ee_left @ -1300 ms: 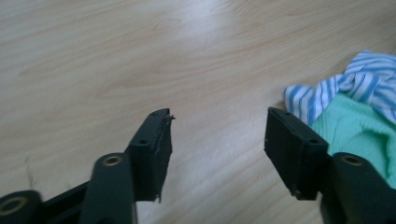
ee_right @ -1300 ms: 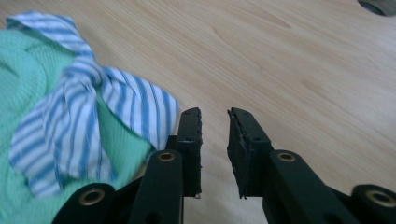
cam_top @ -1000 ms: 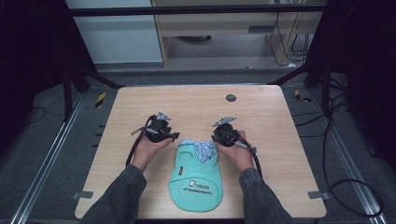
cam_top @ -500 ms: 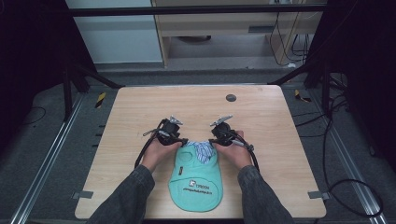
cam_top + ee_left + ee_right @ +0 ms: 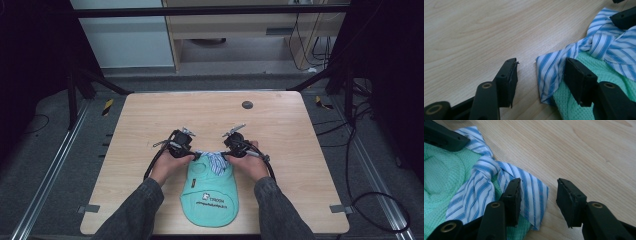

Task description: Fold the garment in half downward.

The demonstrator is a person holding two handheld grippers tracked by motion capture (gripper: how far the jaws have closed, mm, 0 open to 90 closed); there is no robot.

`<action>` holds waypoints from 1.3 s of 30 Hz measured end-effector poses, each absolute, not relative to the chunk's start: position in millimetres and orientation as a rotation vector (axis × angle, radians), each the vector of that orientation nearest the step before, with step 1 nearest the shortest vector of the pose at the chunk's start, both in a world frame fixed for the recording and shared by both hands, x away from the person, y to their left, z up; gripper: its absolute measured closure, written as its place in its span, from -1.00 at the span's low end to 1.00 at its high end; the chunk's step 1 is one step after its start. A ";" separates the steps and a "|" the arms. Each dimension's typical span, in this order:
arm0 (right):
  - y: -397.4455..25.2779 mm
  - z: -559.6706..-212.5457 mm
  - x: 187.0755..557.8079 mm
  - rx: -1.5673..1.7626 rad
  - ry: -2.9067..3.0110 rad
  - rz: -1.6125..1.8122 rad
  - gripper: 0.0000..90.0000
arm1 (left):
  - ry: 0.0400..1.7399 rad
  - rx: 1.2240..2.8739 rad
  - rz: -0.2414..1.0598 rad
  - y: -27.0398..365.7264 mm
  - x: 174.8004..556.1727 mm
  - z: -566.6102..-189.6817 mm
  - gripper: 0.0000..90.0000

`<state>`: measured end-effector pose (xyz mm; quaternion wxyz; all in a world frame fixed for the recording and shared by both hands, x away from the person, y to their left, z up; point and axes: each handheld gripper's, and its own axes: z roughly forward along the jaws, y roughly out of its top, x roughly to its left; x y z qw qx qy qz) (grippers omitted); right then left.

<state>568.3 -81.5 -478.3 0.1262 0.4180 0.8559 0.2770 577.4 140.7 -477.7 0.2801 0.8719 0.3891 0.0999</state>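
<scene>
Lying flat at the near edge: a mint green garment [image 5: 210, 192], spread on the wooden table [image 5: 150, 120], white print showing on its near half.
Sleeves: two grey-sleeved forearms are coming in from the near edge, one on each side of the garment.
Striped collar: a blue-and-white striped collar [image 5: 215, 161] is sitting at the garment's far end, knotted in the middle, its two tips pointing left and right.
Left gripper: the left gripper [image 5: 540, 75] is resting at the collar's left tip, jaws standing apart; the left tip [image 5: 549, 75] is lying in the gap, against the inner face of the jaw over the green fabric, clear of the other jaw.
Right gripper: the right gripper [image 5: 539, 200] is resting at the collar's right tip, jaws spread; the right tip [image 5: 534, 195] is lying in the gap beside one jaw, apart from the other.
Far side: a small dark round disc [image 5: 247, 105] is sitting on the table, well apart from both grippers.
</scene>
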 end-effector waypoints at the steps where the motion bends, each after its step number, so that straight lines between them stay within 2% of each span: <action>1: -80.8 -478.9 568.6 1.226 2.495 0.804 0.19 | 1.044 2.337 0.263 140.3 577.5 -477.9 -0.02; 8: -78.6 -482.3 569.6 1.237 2.504 0.792 0.18 | 1.039 2.354 0.247 138.6 577.1 -480.7 -0.01; 12: -78.5 -483.1 569.2 1.245 2.509 0.800 0.21 | 1.022 2.354 0.246 137.9 575.9 -480.8 0.11; 18: -77.7 -482.6 567.2 1.219 2.532 0.805 0.37 | 0.973 2.360 0.236 135.8 572.4 -481.1 0.42; 24: -74.7 -481.2 564.3 1.176 2.583 0.804 0.73 | 0.941 2.369 0.202 134.9 571.6 -480.8 0.65; 28: -71.7 -480.3 562.6 1.136 2.600 0.790 0.83 | 0.917 2.376 0.184 134.7 571.7 -480.4 0.83; 39: -76.8 -460.4 553.6 0.986 2.581 0.852 0.85 | 0.840 2.368 0.244 136.8 567.7 -463.3 0.87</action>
